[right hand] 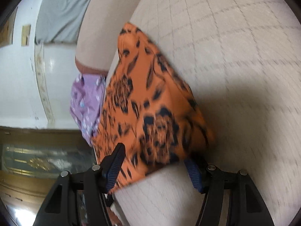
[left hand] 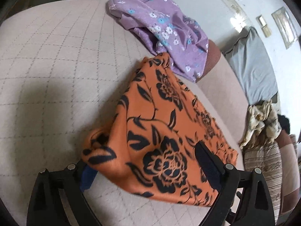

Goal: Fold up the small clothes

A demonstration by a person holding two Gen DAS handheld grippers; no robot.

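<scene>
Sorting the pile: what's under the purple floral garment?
The purple floral garment lies on the quilted bed cover; its near edge overlaps the orange floral cloth. Anything beneath is covered.

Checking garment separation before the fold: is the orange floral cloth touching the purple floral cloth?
Touching. In the left wrist view the orange floral cloth has its far corner tucked against the purple floral cloth, with no bed surface showing between them.
</scene>
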